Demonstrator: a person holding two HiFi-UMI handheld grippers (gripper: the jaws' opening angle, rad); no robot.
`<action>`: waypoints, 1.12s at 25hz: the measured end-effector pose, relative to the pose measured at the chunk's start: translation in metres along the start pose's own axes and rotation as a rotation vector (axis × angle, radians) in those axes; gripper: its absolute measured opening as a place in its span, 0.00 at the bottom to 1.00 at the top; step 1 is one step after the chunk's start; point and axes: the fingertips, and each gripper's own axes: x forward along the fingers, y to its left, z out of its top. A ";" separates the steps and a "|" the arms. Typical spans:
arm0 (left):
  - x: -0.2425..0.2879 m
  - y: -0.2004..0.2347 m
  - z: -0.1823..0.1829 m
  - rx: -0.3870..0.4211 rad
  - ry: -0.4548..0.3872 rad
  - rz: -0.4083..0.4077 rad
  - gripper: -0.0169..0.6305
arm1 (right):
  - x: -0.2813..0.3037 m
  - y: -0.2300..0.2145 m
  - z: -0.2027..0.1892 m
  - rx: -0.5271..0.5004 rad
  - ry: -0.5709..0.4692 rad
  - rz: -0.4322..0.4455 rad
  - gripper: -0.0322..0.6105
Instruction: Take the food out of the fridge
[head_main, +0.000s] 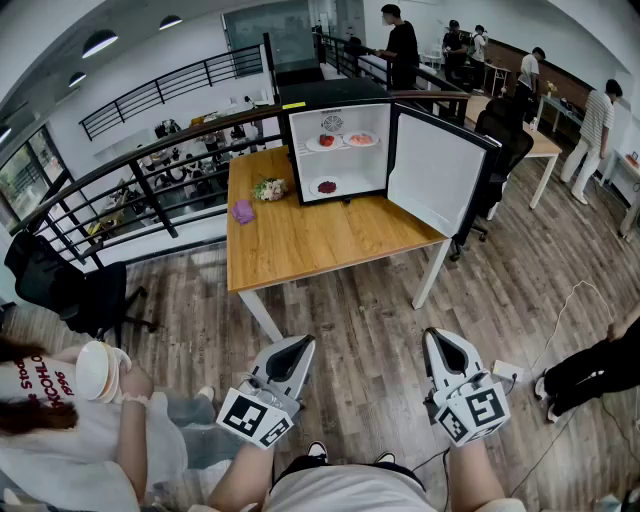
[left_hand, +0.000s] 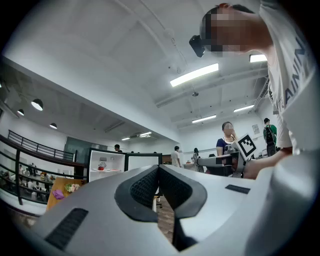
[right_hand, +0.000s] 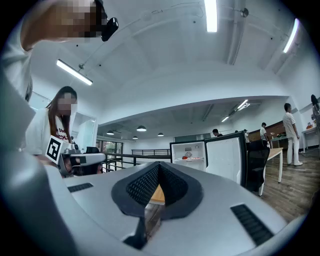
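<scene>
A small black fridge (head_main: 345, 150) stands on the far side of a wooden table (head_main: 310, 240), its door (head_main: 435, 172) swung open to the right. On its upper shelf lie a plate with a red fruit (head_main: 326, 141) and a plate with pinkish food (head_main: 360, 140); a dark red food (head_main: 327, 187) lies on the floor of the fridge. My left gripper (head_main: 303, 343) and right gripper (head_main: 433, 336) are held low, well short of the table, both shut and empty. The fridge (left_hand: 106, 166) shows far off in the left gripper view, and the fridge (right_hand: 189, 154) in the right gripper view.
A flower bunch (head_main: 268, 188) and a purple object (head_main: 242, 211) lie on the table's left part. A person (head_main: 60, 420) holding grippers sits at my left. A black railing (head_main: 130, 170) runs behind the table; black chairs (head_main: 505, 140) and several people stand beyond.
</scene>
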 end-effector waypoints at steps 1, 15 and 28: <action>0.000 -0.001 0.001 0.000 0.000 0.000 0.04 | -0.001 0.000 0.001 -0.001 0.001 0.001 0.08; -0.003 -0.011 0.004 0.002 0.007 0.001 0.04 | -0.006 0.002 0.008 0.018 -0.025 0.038 0.08; 0.023 -0.049 -0.007 0.002 0.009 0.078 0.04 | -0.027 -0.038 -0.008 0.018 0.023 0.113 0.08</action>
